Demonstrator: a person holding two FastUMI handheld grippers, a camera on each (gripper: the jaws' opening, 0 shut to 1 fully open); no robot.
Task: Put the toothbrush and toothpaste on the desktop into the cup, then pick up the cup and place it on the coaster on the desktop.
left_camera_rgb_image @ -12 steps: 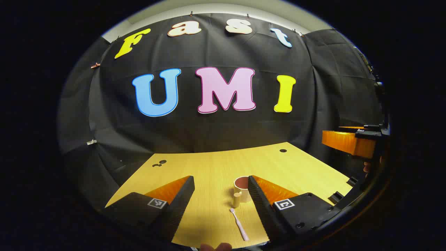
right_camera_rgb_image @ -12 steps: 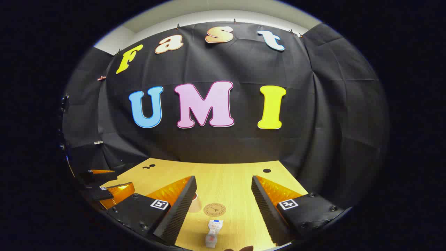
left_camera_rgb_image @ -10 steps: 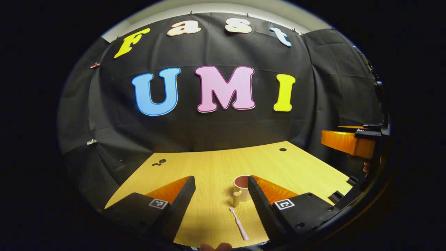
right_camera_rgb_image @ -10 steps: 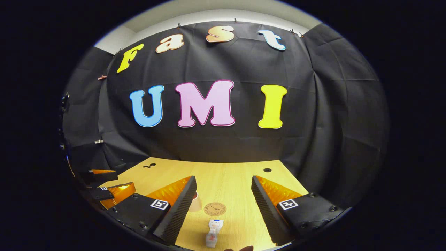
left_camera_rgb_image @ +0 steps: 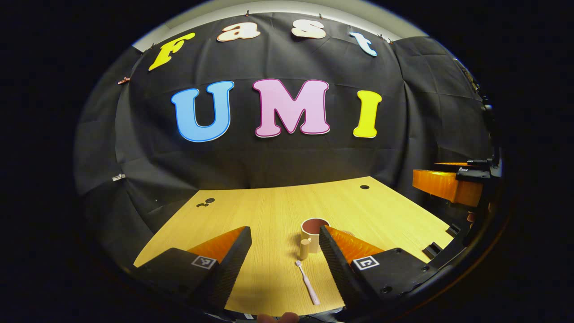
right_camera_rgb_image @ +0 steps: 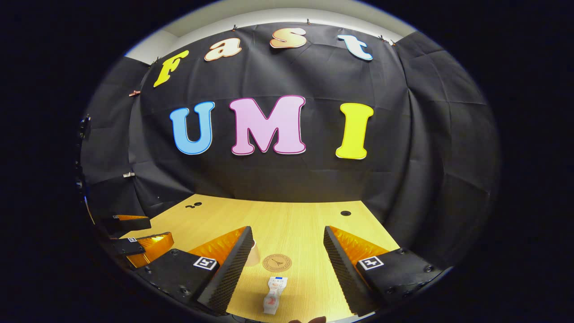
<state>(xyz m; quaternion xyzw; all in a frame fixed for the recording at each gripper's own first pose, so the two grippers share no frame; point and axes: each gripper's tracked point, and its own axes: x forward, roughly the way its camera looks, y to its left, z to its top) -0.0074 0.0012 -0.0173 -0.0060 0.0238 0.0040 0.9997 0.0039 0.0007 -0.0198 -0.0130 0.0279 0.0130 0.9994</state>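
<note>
In the left gripper view, the left gripper (left_camera_rgb_image: 285, 242) hangs above the desk (left_camera_rgb_image: 251, 215) with its fingers spread wide and nothing between them. A pink toothbrush (left_camera_rgb_image: 307, 282) lies flat on the wood between the fingertips, its long axis running away from the camera, head at the far end toward the cup (left_camera_rgb_image: 313, 233). The cup stands upright just beyond it, touching neither finger. The right gripper (left_camera_rgb_image: 444, 186) shows at the right edge.

In the right gripper view, the right gripper (right_camera_rgb_image: 287, 244) is likewise spread wide and empty. The toothpaste (right_camera_rgb_image: 273, 294) lies flat between the fingers, lengthwise away from the camera. The round coaster (right_camera_rgb_image: 276, 263) sits just beyond it, bare. The cup's edge (right_camera_rgb_image: 252, 255) peeks past the left finger.
</note>
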